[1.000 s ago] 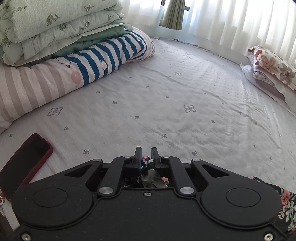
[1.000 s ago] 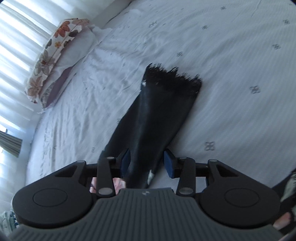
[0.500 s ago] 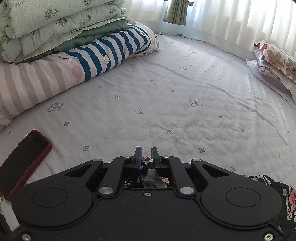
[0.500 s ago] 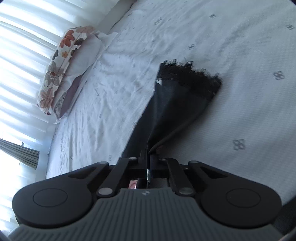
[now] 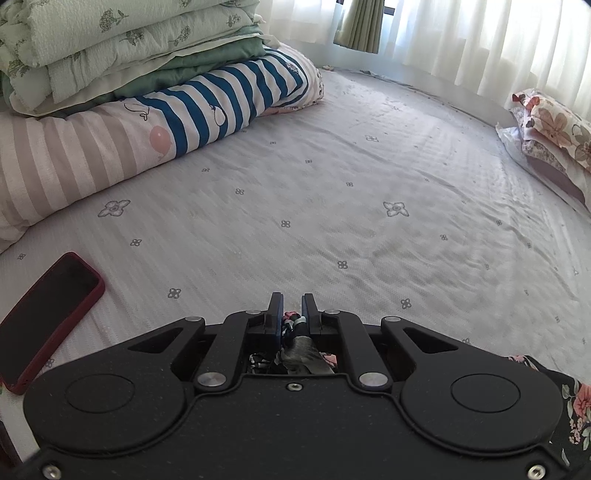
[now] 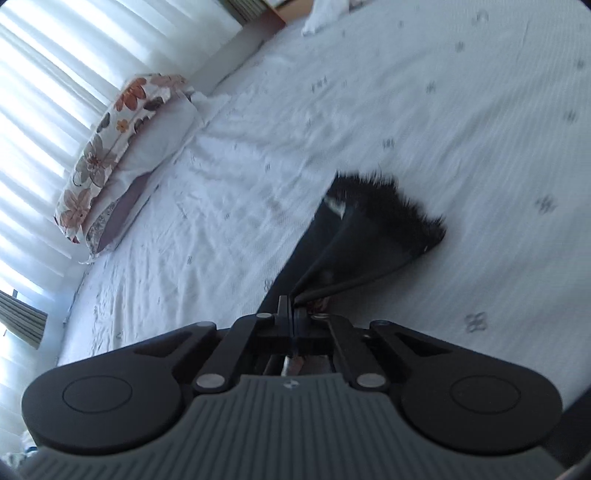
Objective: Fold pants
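The pants are dark with a floral print. In the left wrist view a bunched bit of the cloth sits pinched between my left gripper fingers, and more of the floral fabric shows at the lower right. In the right wrist view my right gripper is shut on a dark pant leg, which stretches taut ahead to its frayed hem on the white bed sheet.
A red-cased phone lies on the sheet at the left. Stacked folded quilts stand at the back left. Floral pillows lie at the right, seen also in the right wrist view. Curtains hang behind.
My right gripper closed on the pant leg and lifted it, pulling the cloth taut and dragging the hem. My left gripper stayed shut on the cloth and drifted slightly forward.
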